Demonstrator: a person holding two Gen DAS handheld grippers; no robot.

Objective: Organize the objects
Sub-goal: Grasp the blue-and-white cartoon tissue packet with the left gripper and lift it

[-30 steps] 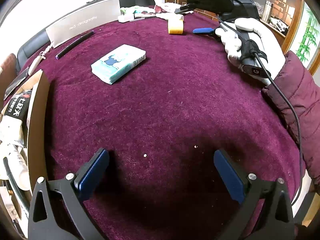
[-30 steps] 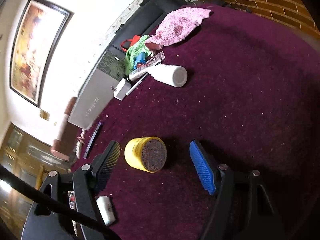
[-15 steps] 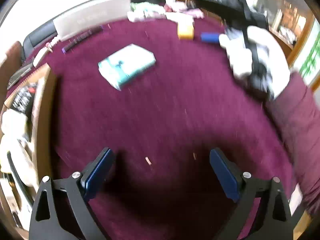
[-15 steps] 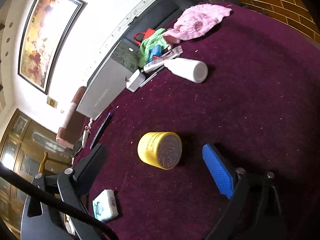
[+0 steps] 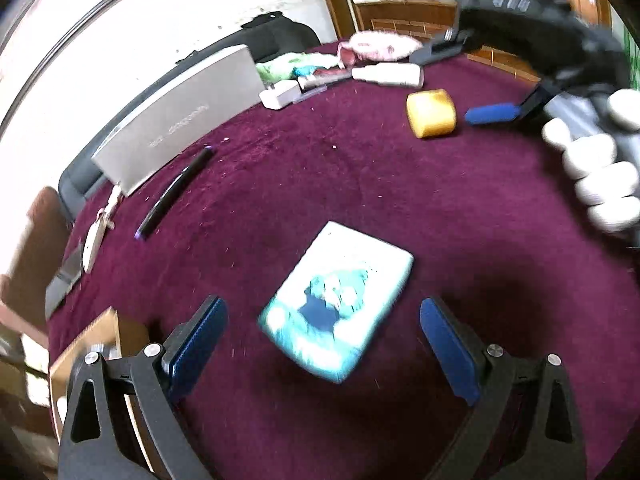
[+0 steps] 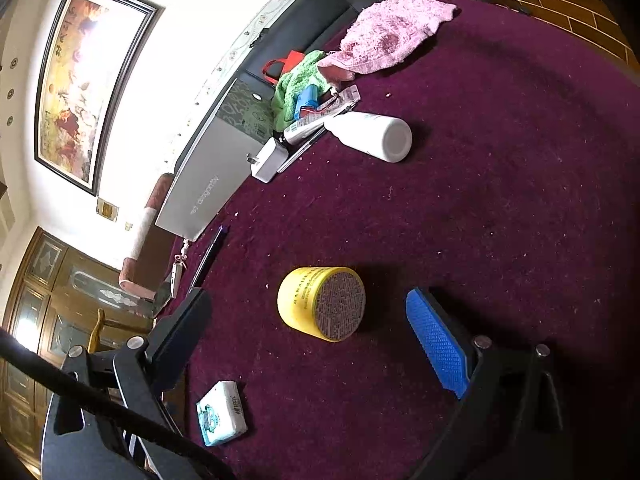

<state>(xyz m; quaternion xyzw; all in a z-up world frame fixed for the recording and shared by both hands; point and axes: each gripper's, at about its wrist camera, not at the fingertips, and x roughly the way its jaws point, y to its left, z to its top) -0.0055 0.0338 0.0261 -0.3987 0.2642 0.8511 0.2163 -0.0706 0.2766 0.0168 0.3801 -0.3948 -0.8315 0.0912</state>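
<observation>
A teal and white tissue pack lies flat on the purple tablecloth. My left gripper hovers over it, jaws opening, with the pack between the blue pads and touching neither. A yellow jar lies on its side between the fingers of my right gripper, which is open and clear of it on both sides. In the left wrist view the jar lies beside the right gripper's blue pad. The right wrist view has the tissue pack at the lower left.
A grey box stands at the table's far edge. Near it lie a white bottle, a white charger, a pink cloth, a green cloth and a black pen. A cardboard box sits at the left edge. A white-gloved hand holds the right gripper.
My left gripper has swept forward across the table, so the tissue pack now lies between its fingers. The right gripper's jaws have spread wider around the yellow jar.
</observation>
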